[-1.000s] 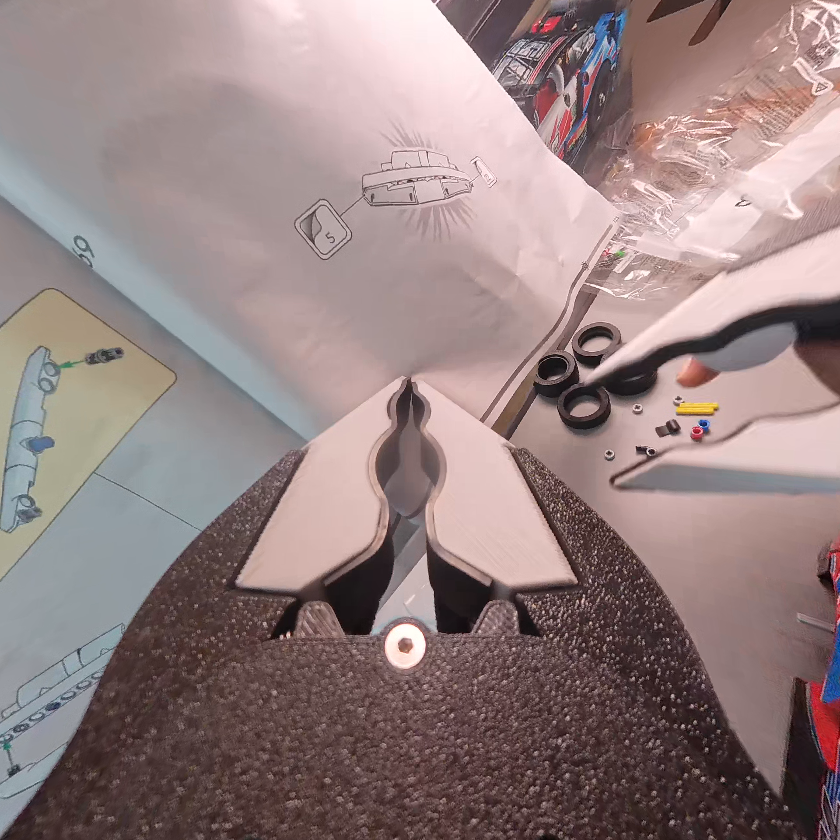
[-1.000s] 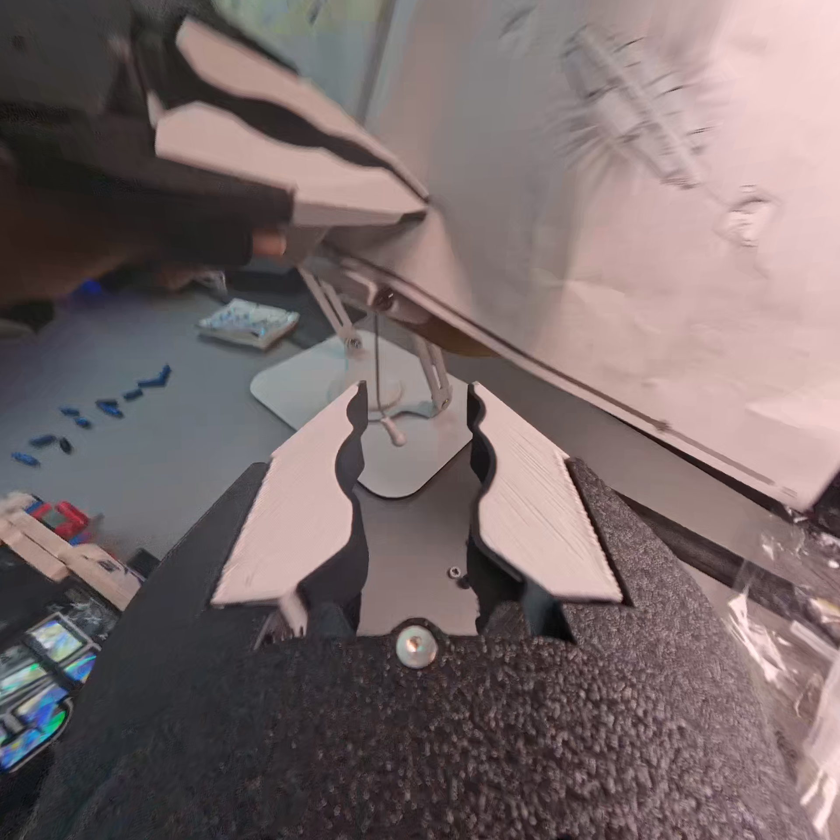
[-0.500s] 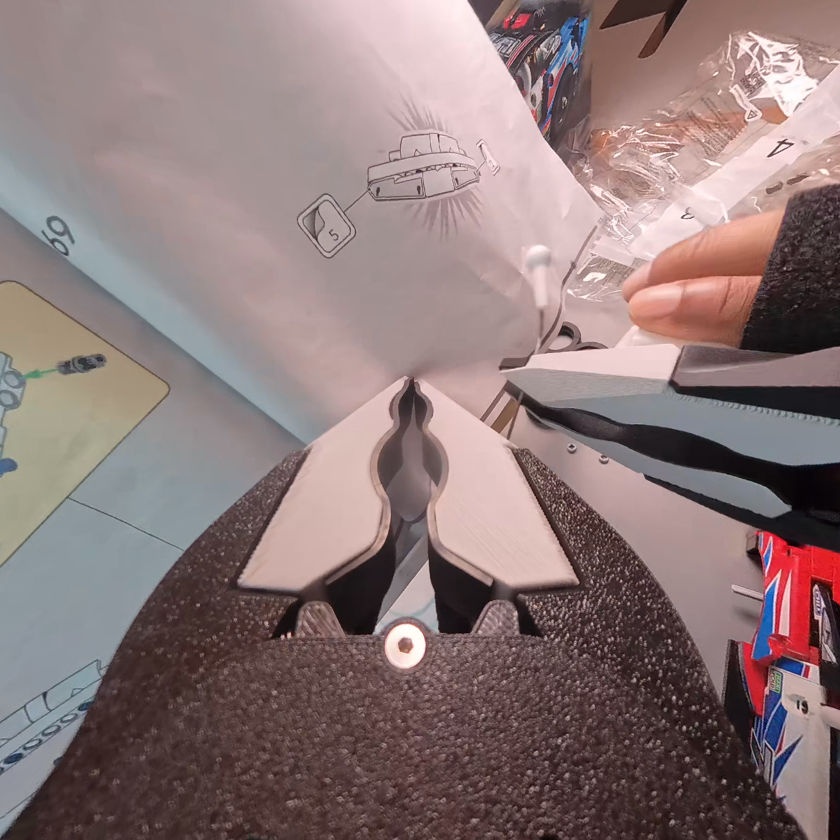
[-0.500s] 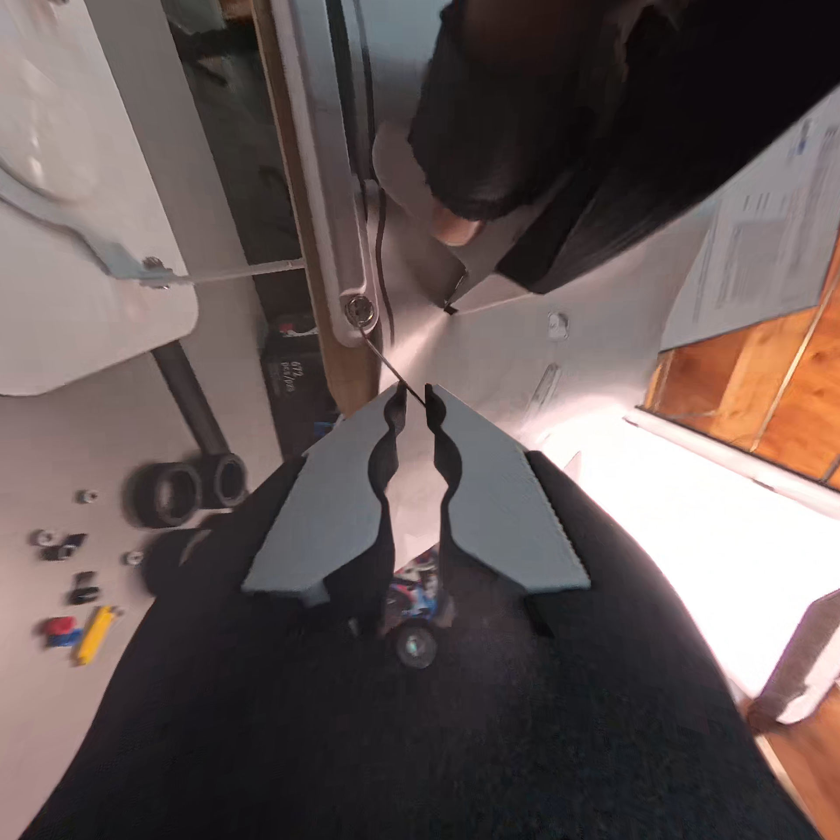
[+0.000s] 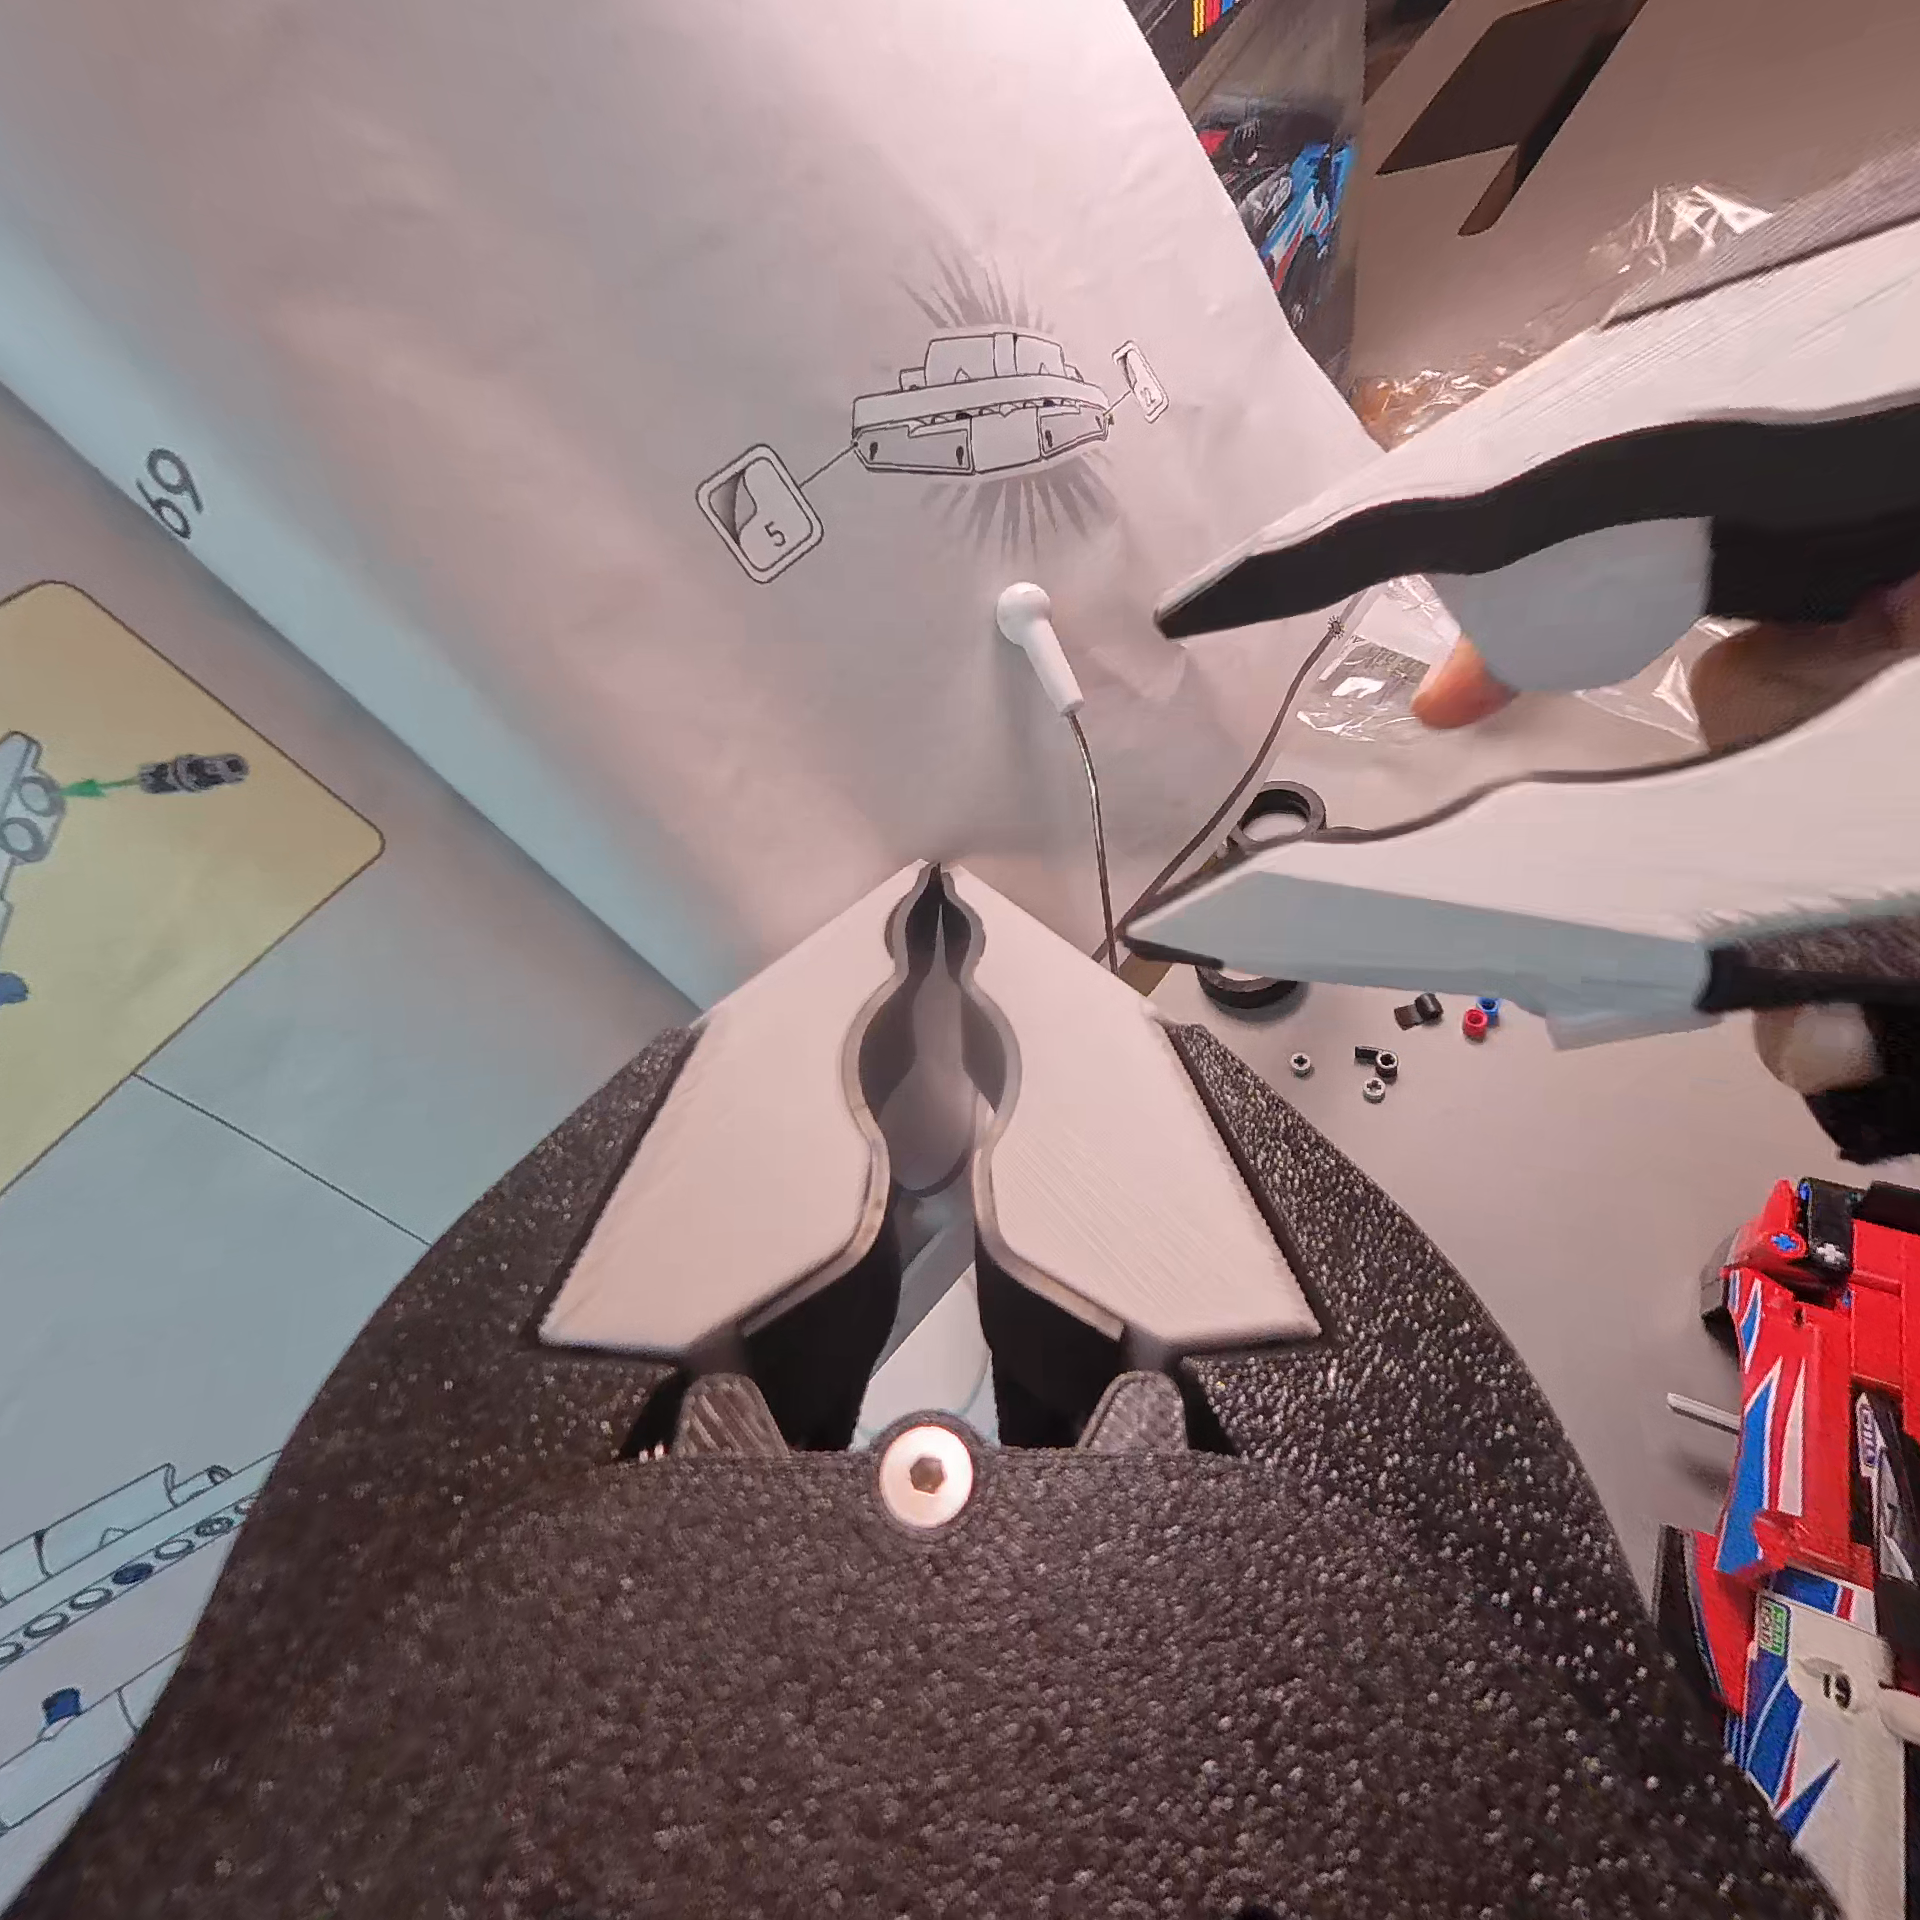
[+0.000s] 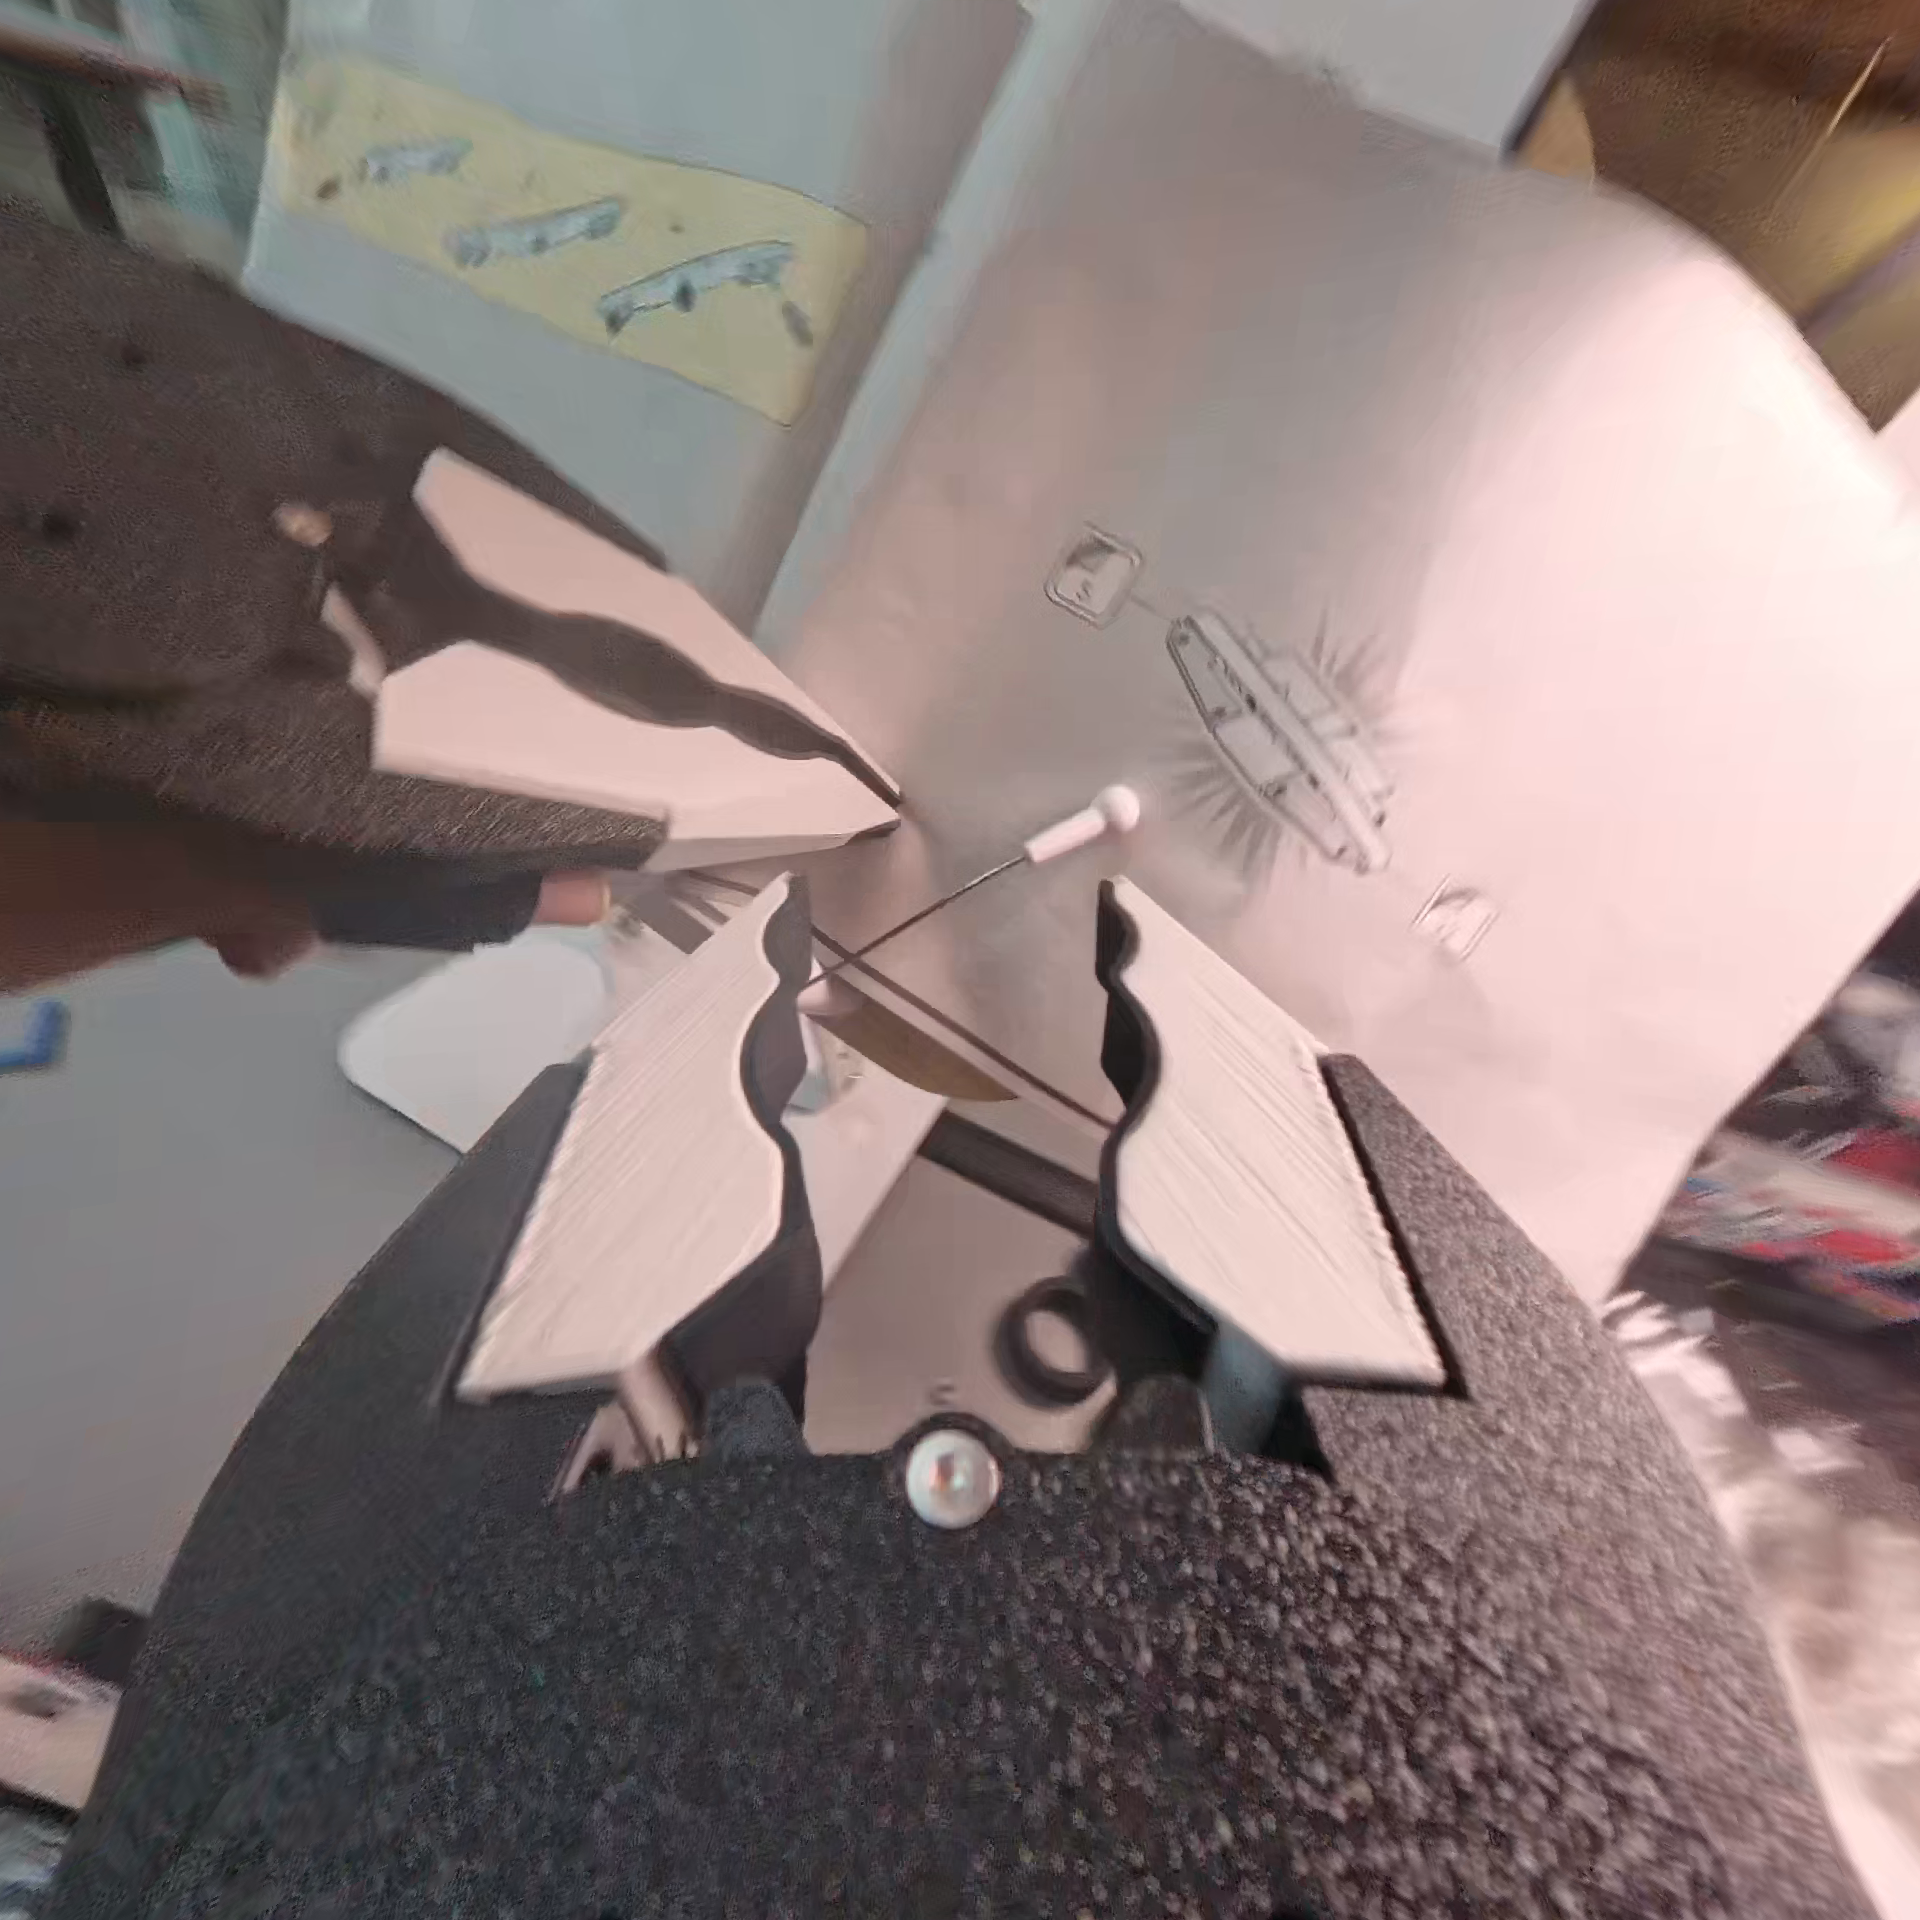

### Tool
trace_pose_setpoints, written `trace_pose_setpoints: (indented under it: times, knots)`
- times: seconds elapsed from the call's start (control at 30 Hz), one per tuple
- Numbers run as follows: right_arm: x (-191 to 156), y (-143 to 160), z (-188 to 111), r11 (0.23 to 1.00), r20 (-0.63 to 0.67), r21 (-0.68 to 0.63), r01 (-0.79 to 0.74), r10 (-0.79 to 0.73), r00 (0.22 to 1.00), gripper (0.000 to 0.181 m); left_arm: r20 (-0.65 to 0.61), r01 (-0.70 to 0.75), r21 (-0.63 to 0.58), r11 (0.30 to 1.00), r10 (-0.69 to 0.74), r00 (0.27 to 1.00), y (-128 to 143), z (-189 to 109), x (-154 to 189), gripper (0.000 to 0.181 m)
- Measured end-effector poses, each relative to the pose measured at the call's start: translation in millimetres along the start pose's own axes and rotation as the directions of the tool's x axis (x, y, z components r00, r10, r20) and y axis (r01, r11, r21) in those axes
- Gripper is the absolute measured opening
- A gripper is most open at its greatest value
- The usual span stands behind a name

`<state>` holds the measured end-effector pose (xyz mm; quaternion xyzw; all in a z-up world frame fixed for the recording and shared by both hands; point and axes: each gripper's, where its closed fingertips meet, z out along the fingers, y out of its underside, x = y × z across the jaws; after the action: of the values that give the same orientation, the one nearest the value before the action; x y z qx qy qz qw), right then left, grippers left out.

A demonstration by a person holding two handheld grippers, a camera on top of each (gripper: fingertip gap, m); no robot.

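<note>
An open instruction booklet (image 5: 623, 312) leans on a stand, and its right page curls forward. My left gripper (image 5: 935, 875) is shut on the lower edge of that page; it also shows at the left of the right wrist view (image 6: 891, 816). A thin wire page holder with a white tip (image 5: 1034, 644) lies against the page just right of my left gripper, and it also shows in the right wrist view (image 6: 1081, 826). My right gripper (image 6: 948, 888) is open and empty, with the wire running between its fingers. It enters the left wrist view (image 5: 1148, 784) from the right.
Black tyres (image 5: 1283, 810) and several small loose parts (image 5: 1371, 1060) lie on the grey table right of the booklet. A red, white and blue toy car (image 5: 1829, 1455) sits at the right edge. Clear plastic bags (image 5: 1662, 260) lie behind. The stand's white base (image 6: 468, 1029) is below the booklet. Left tips to right tips: about 4 cm.
The wire holder's white tip has swung up onto the page. My right gripper turned, moved towards the page and now stands open around the wire. My left gripper kept its hold.
</note>
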<state>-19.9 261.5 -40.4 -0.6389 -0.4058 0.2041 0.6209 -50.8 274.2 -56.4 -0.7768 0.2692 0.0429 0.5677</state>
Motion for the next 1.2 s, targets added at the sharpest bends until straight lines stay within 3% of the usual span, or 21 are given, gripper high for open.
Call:
trace_pose_setpoints:
  times: [0.07,0.1,0.17,0.2,0.27,0.3,0.47,0.57,0.63,0.73,0.8,1.0,1.1,1.2]
  knots:
    - [-0.3,4.6,13.7,0.963,0.091,-0.007,-0.269,0.268,0.959,0.054,0.003,0.008,0.002,1.000,-0.008,1.000,-0.3,-0.2,-0.1,0.000]
    - [-3.5,2.3,19.8,0.944,0.135,-0.004,-0.331,0.328,0.935,0.041,0.000,0.019,0.007,1.000,-0.019,1.000,-0.5,-0.5,-0.4,0.000]
    - [-3.5,-4.1,28.0,0.959,0.118,0.023,-0.281,0.276,0.954,0.008,-0.019,0.054,0.027,0.998,-0.053,0.998,-1.4,-1.9,0.1,0.000]
    - [-6.0,-7.7,29.5,0.987,0.089,0.045,-0.151,0.147,0.985,0.003,-0.036,0.071,0.039,0.997,-0.070,0.997,-2.1,-2.9,1.1,0.000]
    - [-12.8,-11.0,31.5,0.986,0.016,0.086,0.143,-0.145,0.989,0.008,-0.052,0.095,0.057,0.994,-0.092,0.994,-1.3,-4.8,1.6,0.000]
    - [-12.5,-10.0,32.4,0.979,-0.001,0.087,0.182,-0.183,0.983,0.013,-0.058,0.098,0.070,0.993,-0.094,0.994,-1.3,-5.9,2.2,0.000]
    - [-7.2,-16.6,21.7,0.992,0.123,0.091,-0.085,0.073,0.990,0.038,-0.063,0.145,0.148,0.978,-0.137,0.989,-3.2,-26.9,0.8,0.002]
    - [12.9,-18.3,7.0,0.966,0.037,0.176,-0.190,0.186,0.982,0.034,-0.030,0.183,0.237,0.954,-0.181,0.983,-2.6,-58.5,-2.5,0.002]
    - [20.1,2.5,16.3,0.974,-0.022,0.099,-0.204,0.207,0.978,0.036,0.015,0.202,0.289,0.936,-0.215,0.976,4.0,-80.0,-7.3,0.004]
    - [29.5,4.2,23.0,0.985,-0.104,0.108,-0.135,0.146,0.984,0.023,0.108,0.213,0.326,0.921,-0.259,0.960,21.9,-107.5,-22.3,0.006]
    - [33.9,4.6,30.0,0.989,-0.125,0.094,-0.112,0.124,0.984,0.024,0.184,0.200,0.329,0.923,-0.271,0.945,35.6,-122.0,-39.3,0.007]
    - [38.6,5.6,40.4,0.994,-0.117,0.052,-0.098,0.103,0.988,0.028,0.275,0.255,0.294,0.921,-0.337,0.900,70.9,-139.0,-80.7,0.008]
    - [32.5,1.2,29.2,0.990,-0.082,0.070,-0.119,0.125,0.989,0.034,0.302,0.259,0.288,0.922,-0.344,0.889,80.1,-140.4,-88.4,0.008]
    - [21.7,-13.0,3.8,0.974,-0.038,0.176,-0.145,0.154,0.987,0.035,0.315,0.245,0.314,0.917,-0.345,0.884,79.4,-140.9,-90.9,0.010]
